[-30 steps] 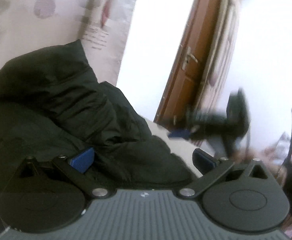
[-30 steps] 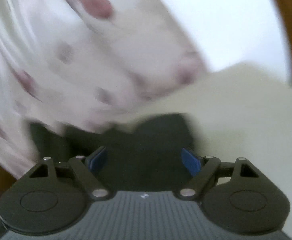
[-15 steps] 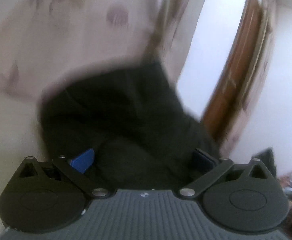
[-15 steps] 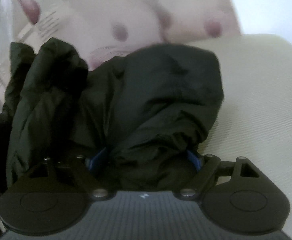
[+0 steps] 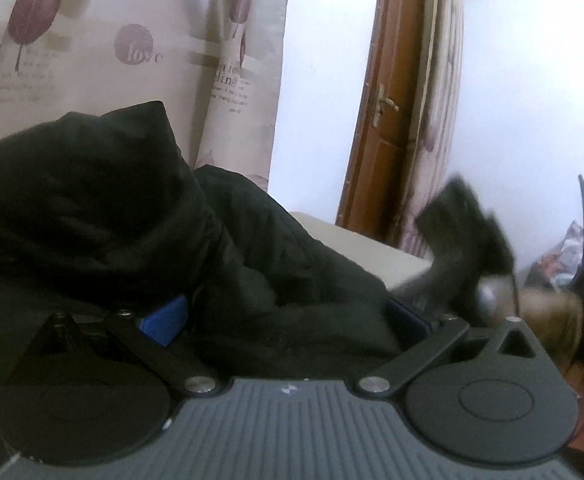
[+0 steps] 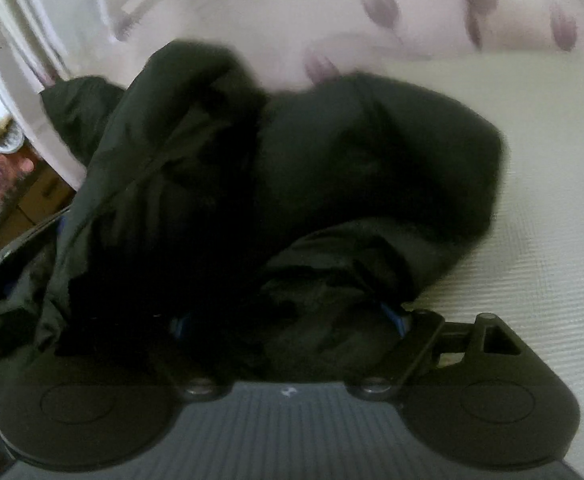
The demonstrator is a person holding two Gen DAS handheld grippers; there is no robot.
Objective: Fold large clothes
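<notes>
Though crowded by cloth, stand wide apart: left tongs [image 5: 286,320], blue pads [image 5: 164,320] at either side of a roll of black jacket [image 5: 92,200], pinching nothing. Same with right tongs [image 6: 288,322]: spread, fabric heaped between and spilling over the left-hand linkage, so probably not clamped, though with the pads half buried, hard to say for certain.

Just beyond, lying in a rumpled mound on the cream bed [image 6: 531,200], collar or hood end humped up toward the curtain. No flat panel, no straight edge, no sleeve laid out.

Compared with half a second ago: left view swung away from the curtain and sharp again, much as a second ago. Right view, filled mostly by curtain a second ago, now packed with jacket pressed closer against the tool than half a second ago. Reads as gathering and dragging the bulk rather than creasing it. Folding proper judged barely begun; needs spreading flat first.

Farther off in the left view: a blurred dark shape [image 5: 463,232], likely the other tool mid-motion. Behind, printed curtain [image 5: 112,40], white wall, brown door [image 5: 387,120].
</notes>
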